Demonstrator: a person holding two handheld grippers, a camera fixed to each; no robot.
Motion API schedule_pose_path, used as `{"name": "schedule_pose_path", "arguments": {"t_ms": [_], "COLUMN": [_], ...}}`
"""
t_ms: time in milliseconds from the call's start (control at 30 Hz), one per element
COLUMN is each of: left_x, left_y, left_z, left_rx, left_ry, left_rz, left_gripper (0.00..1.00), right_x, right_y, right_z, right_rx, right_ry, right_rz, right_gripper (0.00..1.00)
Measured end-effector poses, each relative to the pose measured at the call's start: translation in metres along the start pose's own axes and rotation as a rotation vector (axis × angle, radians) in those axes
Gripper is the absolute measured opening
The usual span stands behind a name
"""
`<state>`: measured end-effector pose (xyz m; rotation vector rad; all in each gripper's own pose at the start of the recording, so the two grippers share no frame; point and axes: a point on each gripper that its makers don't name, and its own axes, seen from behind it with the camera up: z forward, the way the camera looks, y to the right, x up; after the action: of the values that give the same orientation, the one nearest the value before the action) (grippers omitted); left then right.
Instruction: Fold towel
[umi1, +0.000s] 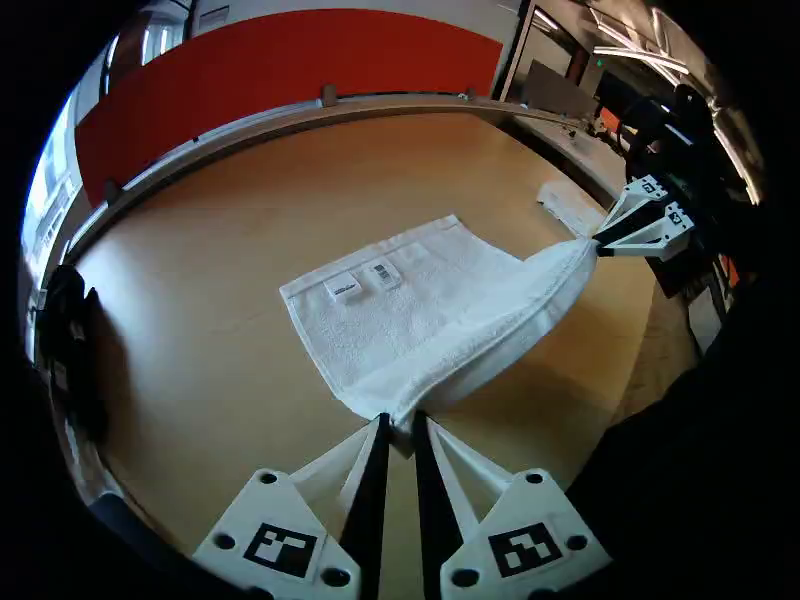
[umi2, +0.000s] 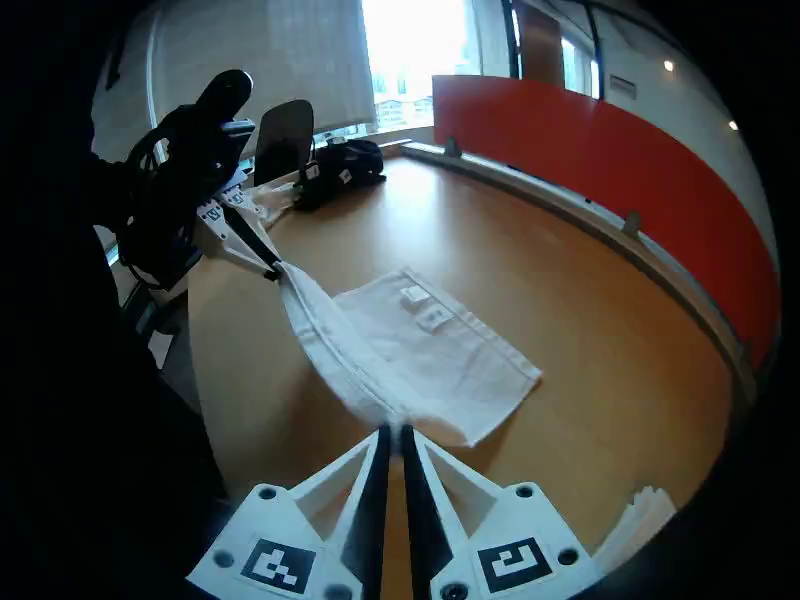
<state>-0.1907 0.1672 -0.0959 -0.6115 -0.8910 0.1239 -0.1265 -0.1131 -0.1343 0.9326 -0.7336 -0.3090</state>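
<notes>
A white towel (umi1: 400, 310) lies on the wooden table (umi1: 230, 250), its two labels facing up. Its near edge is lifted off the table and stretched between both grippers. My left gripper (umi1: 398, 425) is shut on one corner of that edge. In the left gripper view the right gripper (umi1: 598, 243) pinches the other corner at the far right. In the right gripper view my right gripper (umi2: 392, 432) is shut on its towel (umi2: 430, 350) corner, and the left gripper (umi2: 272, 268) holds the far corner at the upper left, with a hand behind it.
A red partition (umi1: 280, 70) runs along the table's far edge. A black bag (umi2: 345, 165) sits on the table near the window, with a dark chair (umi2: 282, 135) beside it. A stack of white cloth (umi1: 570, 205) lies by the right gripper.
</notes>
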Motion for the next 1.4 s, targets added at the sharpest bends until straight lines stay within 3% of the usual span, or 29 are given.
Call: {"name": "schedule_pose_path", "arguments": {"t_ms": [700,1000,1400], "left_x": [0.046,0.049,0.044], "left_y": [-0.041,-0.054,-0.065], "left_z": [0.037,0.056,0.083], "left_rx": [0.049,0.049,0.056], "left_ry": [-0.001,-0.019,-0.041], "left_rz": [0.01,-0.005,-0.029], "left_gripper": [0.17,0.17,0.17], "right_x": [0.026,0.022,0.007], "right_y": [0.069,0.081,0.097], "right_z": [0.035,0.054,0.078], "right_rx": [-0.056,-0.055,-0.06], "right_ry": [0.003,-0.023,-0.055], "right_rz": [-0.05,-0.051,-0.003], "right_gripper": [0.1,0.1,0.1]}}
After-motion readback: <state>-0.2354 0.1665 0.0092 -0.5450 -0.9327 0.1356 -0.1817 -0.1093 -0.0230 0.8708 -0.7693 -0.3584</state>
